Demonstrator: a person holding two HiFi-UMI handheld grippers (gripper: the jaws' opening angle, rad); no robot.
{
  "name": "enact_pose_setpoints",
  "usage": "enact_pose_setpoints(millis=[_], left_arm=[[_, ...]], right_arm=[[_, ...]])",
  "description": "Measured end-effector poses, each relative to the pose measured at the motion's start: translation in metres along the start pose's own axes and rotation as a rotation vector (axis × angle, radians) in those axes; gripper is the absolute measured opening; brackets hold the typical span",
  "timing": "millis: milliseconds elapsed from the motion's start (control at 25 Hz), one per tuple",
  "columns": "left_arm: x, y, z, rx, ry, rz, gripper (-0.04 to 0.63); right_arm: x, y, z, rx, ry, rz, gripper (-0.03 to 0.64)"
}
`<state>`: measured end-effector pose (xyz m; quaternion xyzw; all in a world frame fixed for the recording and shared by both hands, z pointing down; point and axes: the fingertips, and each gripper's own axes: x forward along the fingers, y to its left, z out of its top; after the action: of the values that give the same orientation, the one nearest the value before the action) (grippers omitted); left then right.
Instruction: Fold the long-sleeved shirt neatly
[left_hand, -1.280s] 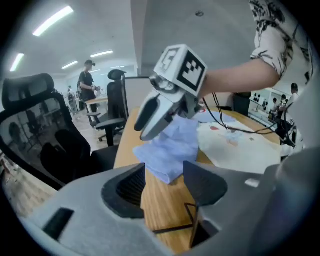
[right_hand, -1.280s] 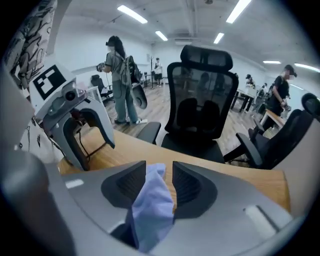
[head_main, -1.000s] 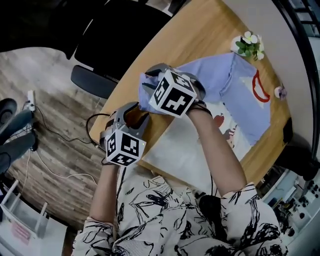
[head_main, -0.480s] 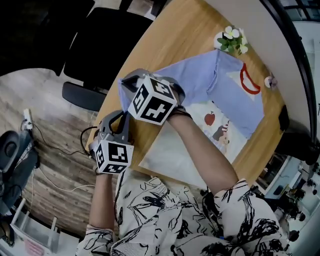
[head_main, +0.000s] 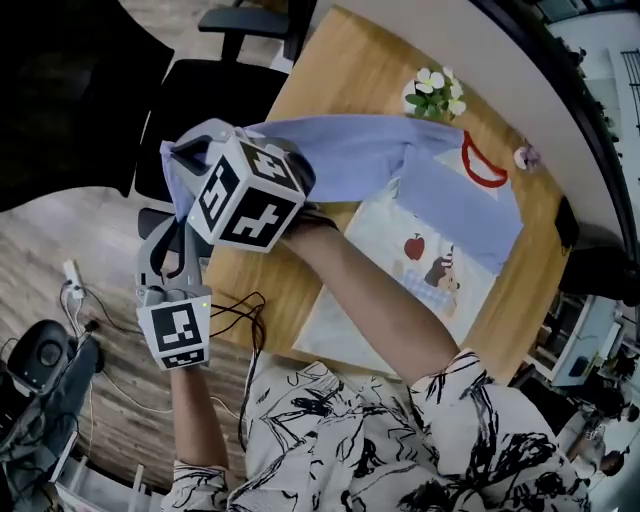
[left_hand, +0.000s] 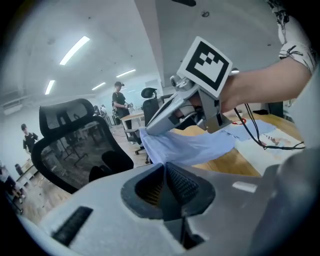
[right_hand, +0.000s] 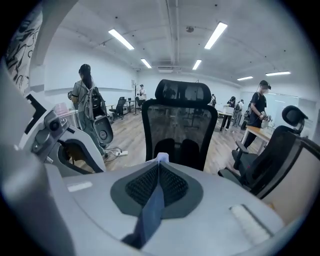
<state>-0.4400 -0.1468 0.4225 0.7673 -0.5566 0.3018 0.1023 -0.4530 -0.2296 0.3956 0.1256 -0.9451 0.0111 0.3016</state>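
Observation:
A light blue long-sleeved shirt (head_main: 455, 205) with a white printed front and a red collar lies on the wooden table (head_main: 330, 70). One sleeve (head_main: 340, 150) stretches off the table's left edge, lifted into the air. My right gripper (head_main: 185, 150) is shut on the sleeve end; a blue strip (right_hand: 152, 210) runs between its pads. Just below it, my left gripper (head_main: 170, 228) is shut too, and the cloth (left_hand: 190, 147) drapes down into its jaw tips (left_hand: 164, 167). The right gripper (left_hand: 150, 127) shows close ahead in the left gripper view.
A small pot of white flowers (head_main: 435, 92) stands at the table's far edge by the shirt. Black office chairs (head_main: 215, 95) (right_hand: 180, 125) stand past the table's left side. Cables (head_main: 230, 310) trail on the wood floor. People stand far off in the room.
Both grippers have risen and swung left, away from the table edge, with the sleeve end. The sleeve, bunched before, is now drawn out straight from the shirt.

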Motion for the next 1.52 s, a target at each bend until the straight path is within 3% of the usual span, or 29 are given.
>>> enact_pose_setpoints(millis=[280, 520, 880, 1240, 1520], left_arm=[[-0.003, 0.023, 0.053, -0.006, -0.115, 0.011, 0.026], [-0.023, 0.000, 0.140, 0.001, -0.271, -0.061, 0.026], [-0.046, -0.139, 0.241, 0.026, -0.427, -0.210, 0.026], [-0.074, -0.264, 0.291, 0.062, -0.450, -0.288, 0.026], [-0.075, -0.350, 0.299, 0.103, -0.427, -0.328, 0.026]], right_arm=[[-0.024, -0.035, 0.036, 0.048, -0.094, -0.104, 0.017], [-0.114, -0.063, 0.061, 0.110, -0.213, -0.230, 0.017], [-0.295, -0.088, 0.024, 0.218, -0.396, -0.349, 0.016], [-0.422, -0.085, -0.025, 0.233, -0.447, -0.431, 0.015], [-0.485, -0.079, -0.079, 0.258, -0.436, -0.466, 0.017]])
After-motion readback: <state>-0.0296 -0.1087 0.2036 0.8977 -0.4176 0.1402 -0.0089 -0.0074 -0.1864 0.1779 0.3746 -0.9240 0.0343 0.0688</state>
